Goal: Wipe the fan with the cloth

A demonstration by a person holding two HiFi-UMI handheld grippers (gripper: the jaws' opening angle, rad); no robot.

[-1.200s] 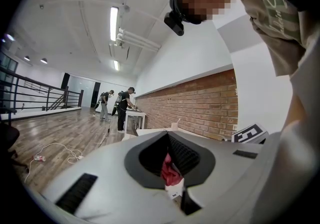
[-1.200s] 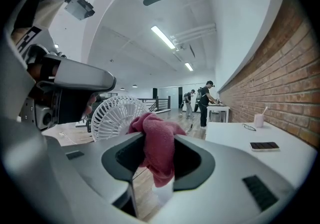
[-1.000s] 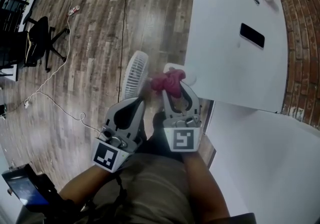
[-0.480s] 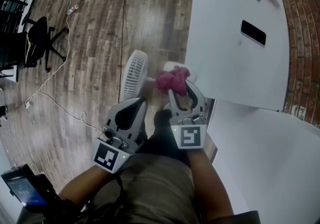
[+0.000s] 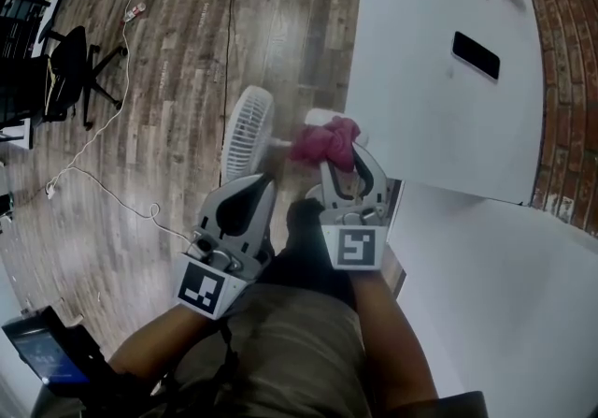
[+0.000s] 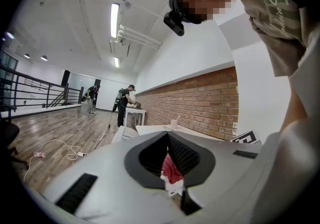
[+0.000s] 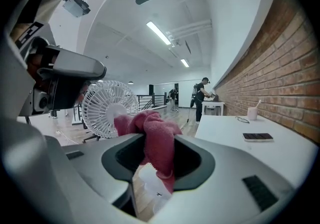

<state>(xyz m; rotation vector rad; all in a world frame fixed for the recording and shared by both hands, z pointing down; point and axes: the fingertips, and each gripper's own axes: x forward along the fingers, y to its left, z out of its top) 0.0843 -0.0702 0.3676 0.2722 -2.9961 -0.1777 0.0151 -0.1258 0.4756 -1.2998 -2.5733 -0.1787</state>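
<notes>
**Cloth at fan's rear**

I see the right gripper (image 5: 341,157) grasping the pink cloth (image 5: 322,140), which sits just beside the back of the white fan (image 5: 248,131). I can't confirm contact. The left gripper (image 5: 263,184) is clenched with nothing in it, near the fan.

Ceiling tube lights (image 6: 114,20) glow bright; gripper views warp, corners black.

No readable text anywhere; the white tag (image 7: 150,182) on the cloth (image 7: 157,140) perhaps carries print, too blurred to read
</notes>
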